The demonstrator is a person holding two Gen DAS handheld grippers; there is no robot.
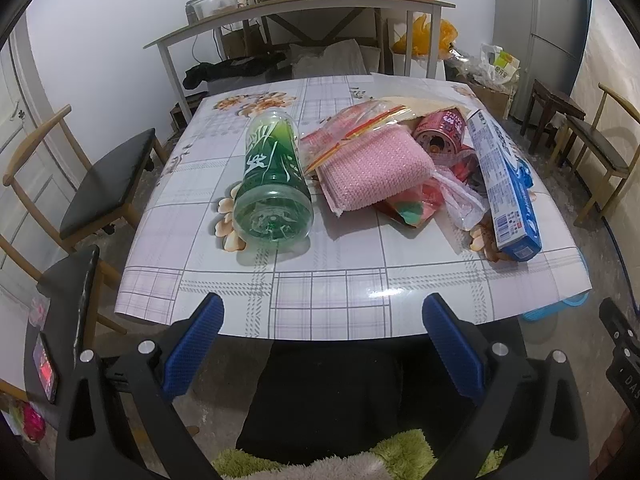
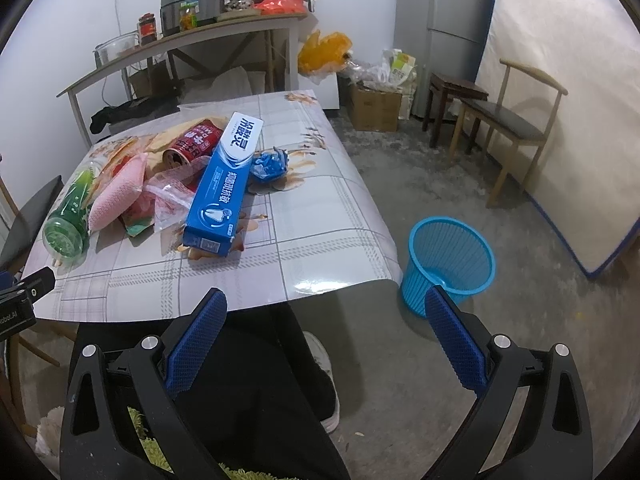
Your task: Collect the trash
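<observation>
Small room, white walls, grey concrete floor. A black-seat wooden chair [image 1: 108,184] stands left of the table with glossy plaid-and-flower vinyl cover [image 1: 328,292]. Trash lies in a loose heap across the table's middle. Leftmost is a green clear-plastic bottle [image 1: 274,184] on its side, base toward the camera. Just beside it a pink knitted cloth pad [image 1: 376,168] lies on red and orange plastic wrappers [image 1: 352,120]. Then a red drink can [image 2: 192,144] on its side, a clear crumpled plastic bag [image 2: 172,200], and a long blue-and-white toothpaste box [image 2: 224,180] lying flat. Right of the box sits a crumpled blue plastic wad [image 2: 270,166].

A cluttered grey shelf table with jars and a rice cooker [image 2: 180,40] stands against the back wall. A blue plastic mesh waste basket [image 2: 450,264], upright, sits on the floor just off the table's right near corner. A wooden chair with dark seat [image 2: 516,120] stands far right by a leaning mattress [image 2: 568,100].

Left gripper [image 1: 322,320] hangs over the near table edge, jaws wide apart, nothing in them. Right gripper [image 2: 326,312] is the same, wide and empty, between table edge and basket. The person's dark trousers show below.
</observation>
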